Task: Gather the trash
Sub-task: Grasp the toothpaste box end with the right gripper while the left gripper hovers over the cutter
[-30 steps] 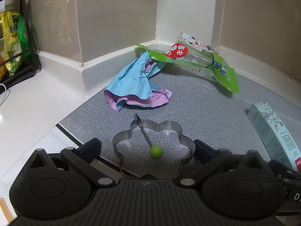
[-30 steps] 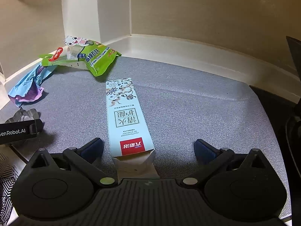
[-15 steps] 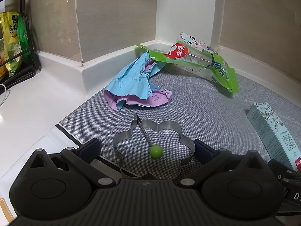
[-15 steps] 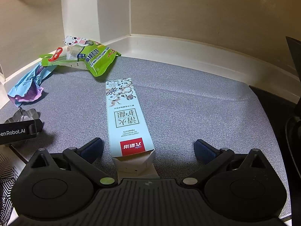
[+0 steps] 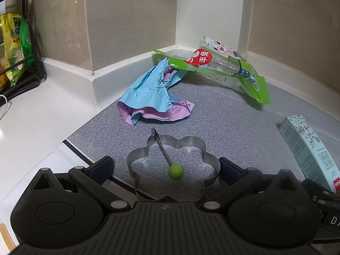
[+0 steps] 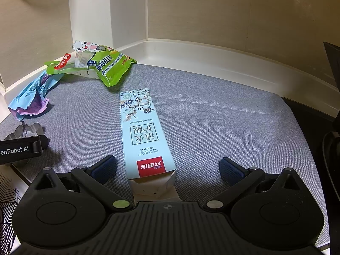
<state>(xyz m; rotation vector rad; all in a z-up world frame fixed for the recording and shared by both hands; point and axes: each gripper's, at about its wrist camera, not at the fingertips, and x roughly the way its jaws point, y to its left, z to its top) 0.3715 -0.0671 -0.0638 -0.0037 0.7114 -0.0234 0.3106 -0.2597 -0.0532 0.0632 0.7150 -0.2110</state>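
Grippers (image 5: 165, 167) (image 6: 167, 167) gape wide, empty; flower mould (image 5: 173, 167), carton (image 6: 144, 131) lie between fingers.

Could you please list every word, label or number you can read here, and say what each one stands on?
"enRobot.AI", cut off at its start: left gripper's side, seen from the right wrist.
"CRAFTSMANSHIP OF DOMESTIC PRODUCTS", upside down: carton.
"清火护龈", upside down: same carton; its red label is too small.
"丰兔": red tag on the green bag.
"3": green bag; its other print is too small.
"D": right gripper, seen from the left wrist.
Pink paper and rack packets: unreadable.
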